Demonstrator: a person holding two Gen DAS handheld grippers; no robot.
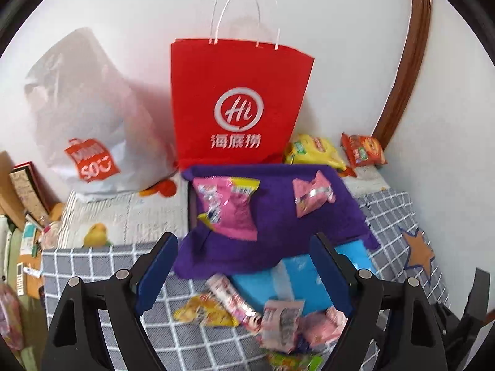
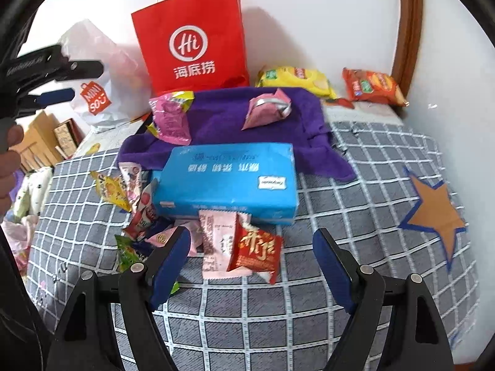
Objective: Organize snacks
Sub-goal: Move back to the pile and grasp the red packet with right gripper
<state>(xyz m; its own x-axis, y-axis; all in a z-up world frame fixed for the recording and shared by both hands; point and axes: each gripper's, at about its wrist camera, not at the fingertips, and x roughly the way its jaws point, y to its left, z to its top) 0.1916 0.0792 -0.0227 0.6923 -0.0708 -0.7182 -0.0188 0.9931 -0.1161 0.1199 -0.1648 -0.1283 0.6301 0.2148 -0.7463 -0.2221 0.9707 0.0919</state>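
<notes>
White wall behind bed with grey checked cover. Far left: white plastic bag against wall; red paper bag upright beside it. Purple cloth spread before red bag, two pink snack packs lying on it. Blue tissue pack overlaps cloth's near edge. Loose snack pile at its left and front; red packet on top near front. Yellow and orange chip bags by wall, right. Left claw open, empty, above pile. Right claw open, empty, red packet between its fingers.

Snack packets before blue box
</notes>
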